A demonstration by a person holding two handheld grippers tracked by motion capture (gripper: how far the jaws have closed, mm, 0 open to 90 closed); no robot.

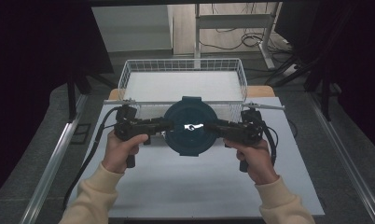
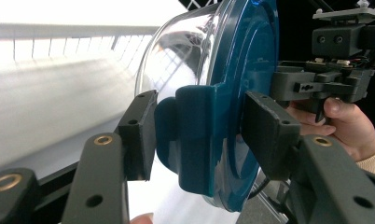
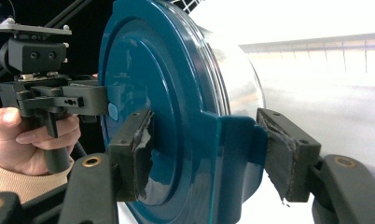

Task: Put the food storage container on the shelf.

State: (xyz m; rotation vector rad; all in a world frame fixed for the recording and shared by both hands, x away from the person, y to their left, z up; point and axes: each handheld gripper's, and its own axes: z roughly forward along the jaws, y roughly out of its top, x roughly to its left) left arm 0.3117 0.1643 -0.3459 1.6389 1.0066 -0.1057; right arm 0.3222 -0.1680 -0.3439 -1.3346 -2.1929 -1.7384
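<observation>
A round container with a dark teal lid and a clear bowl hangs above the table between my two grippers, lid facing the high camera. My left gripper grips its left side latch, pads pressed on either side. On the opposite side my right gripper is shut on the other teal latch, one pad on the lid face, the other behind the latch. Both hands hold the grippers' handles from below.
A white wire basket stands just behind the container at the far end of the grey table top. Dark cables trail from both grippers. Metal rails run along the table's left and right sides.
</observation>
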